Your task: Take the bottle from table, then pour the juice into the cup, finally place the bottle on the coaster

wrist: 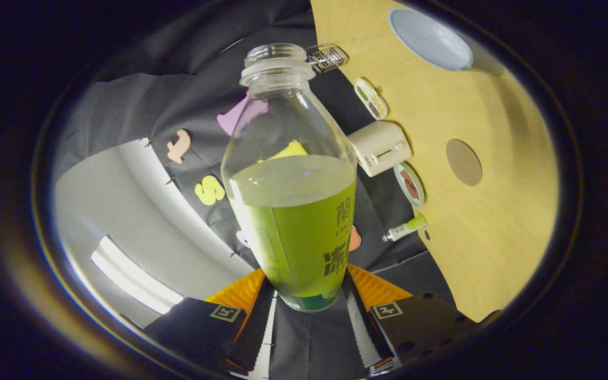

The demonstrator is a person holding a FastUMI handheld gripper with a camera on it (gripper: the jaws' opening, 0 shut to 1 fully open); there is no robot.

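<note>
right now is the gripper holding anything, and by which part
Yes. The gripper is shut on the bottle, its fingers pressing either side of the base, below the green juice. The uncapped neck points away from the gripper.

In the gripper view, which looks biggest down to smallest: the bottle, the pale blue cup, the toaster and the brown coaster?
1. bottle, held between the fingers and nearest the camera, so its size is exaggerated.
2. cup, partly cut off.
3. toaster, close to the cup; that order is unsure.
4. coaster.
</note>
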